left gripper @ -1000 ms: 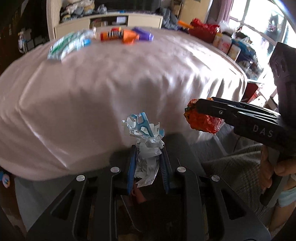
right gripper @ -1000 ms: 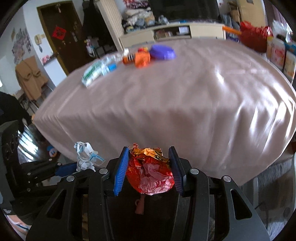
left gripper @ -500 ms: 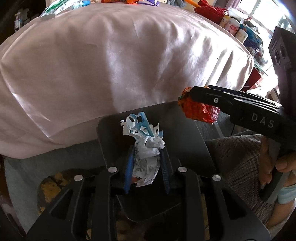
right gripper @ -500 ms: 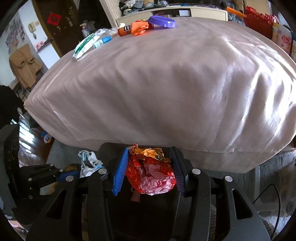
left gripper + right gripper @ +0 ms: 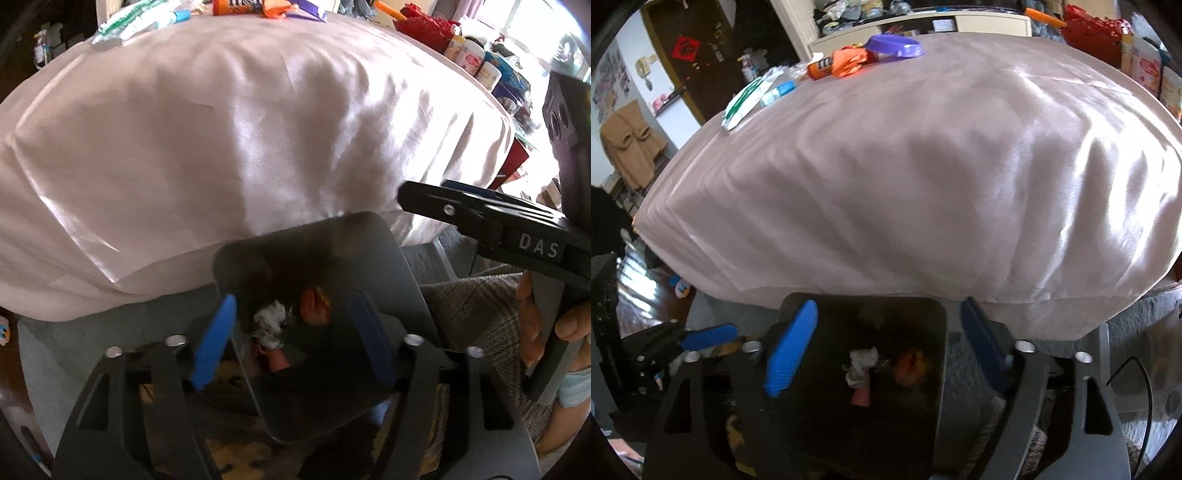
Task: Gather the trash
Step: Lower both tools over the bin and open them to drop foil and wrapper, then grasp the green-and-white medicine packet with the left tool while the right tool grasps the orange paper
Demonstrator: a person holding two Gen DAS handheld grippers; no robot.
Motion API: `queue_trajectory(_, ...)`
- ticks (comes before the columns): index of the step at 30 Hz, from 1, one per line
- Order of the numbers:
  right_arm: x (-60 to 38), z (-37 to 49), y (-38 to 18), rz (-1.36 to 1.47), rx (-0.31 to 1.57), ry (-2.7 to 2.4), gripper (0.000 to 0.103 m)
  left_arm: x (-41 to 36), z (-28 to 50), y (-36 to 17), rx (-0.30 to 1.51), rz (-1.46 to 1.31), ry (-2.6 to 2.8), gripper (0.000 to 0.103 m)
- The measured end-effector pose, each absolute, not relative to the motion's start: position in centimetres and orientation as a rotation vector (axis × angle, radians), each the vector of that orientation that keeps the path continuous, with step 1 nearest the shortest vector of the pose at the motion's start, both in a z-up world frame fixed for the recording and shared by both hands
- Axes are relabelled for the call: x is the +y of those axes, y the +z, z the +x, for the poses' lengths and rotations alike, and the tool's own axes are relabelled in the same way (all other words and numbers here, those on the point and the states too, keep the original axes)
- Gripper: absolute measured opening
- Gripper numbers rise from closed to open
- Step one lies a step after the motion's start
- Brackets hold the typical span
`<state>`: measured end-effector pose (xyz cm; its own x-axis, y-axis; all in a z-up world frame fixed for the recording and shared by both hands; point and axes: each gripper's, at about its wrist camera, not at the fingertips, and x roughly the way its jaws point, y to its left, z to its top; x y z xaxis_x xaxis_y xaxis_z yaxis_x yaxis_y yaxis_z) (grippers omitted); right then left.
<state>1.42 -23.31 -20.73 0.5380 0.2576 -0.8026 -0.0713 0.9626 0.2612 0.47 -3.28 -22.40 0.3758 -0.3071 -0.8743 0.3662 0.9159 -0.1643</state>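
Left jaws: the left gripper (image 5: pixel 295 343) has its jaws apart; they have just been opening and nothing is between the blue pads (image 5: pixel 214 343).
Right jaws: the right gripper (image 5: pixel 886 343) has its jaws apart as well; they have just been opening, with nothing between them.
Position: both grippers point down into the mouth of a dark bin (image 5: pixel 402 273), which stands on the floor against the near edge of the tabletop.
White wad: crumpled white paper (image 5: pixel 271 319) lies inside the bin, free of both grippers; it also shows in the right view (image 5: pixel 862 363).
Red wad: a crumpled red-orange wrapper (image 5: pixel 314 304) lies inside the bin just beside the white paper (image 5: pixel 910 363); whether the two touch cannot be told.
Hand: a hand (image 5: pixel 546 328) grips the handle of the right gripper at the right of the left view.
Tabletop: a pale pink cloth (image 5: pixel 923 166) covers it; the near part is bare.
Far edge: an orange packet (image 5: pixel 849 61), a purple dish (image 5: pixel 897 46) and a green-white pack (image 5: pixel 746 99) lie along the far edge, well apart from the bin.
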Motion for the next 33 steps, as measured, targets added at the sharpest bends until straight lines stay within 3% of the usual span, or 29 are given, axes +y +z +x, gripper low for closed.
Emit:
queue_trajectory(2,-23.7,1.4,-20.5,0.215,0.965,0.183,0.094,-2.6,0.8,-21.8,1.084,0.056,-0.415,0.079)
queue_trajectory(7,-23.8,1.3,-20.0,0.201,0.924,0.170,0.096,-0.7,1.6,-20.1,1.038,0.055,-0.359,0.095)
queue_trajectory(19,-23.8,3.2,-15.3,0.232,0.800,0.175,0.097,2.5,4.2,-15.7,0.909,0.046,-0.255,0.095)
queue_trajectory(26,-20.9,8.0,-10.7,0.146,0.724,0.203,0.097,4.2,6.8,-12.0,0.807,0.028,-0.216,0.095)
queue_trajectory(33,-19.8,13.3,-9.6,0.130,0.731,0.205,0.097,6.7,11.2,-9.9,0.759,0.025,-0.147,0.095)
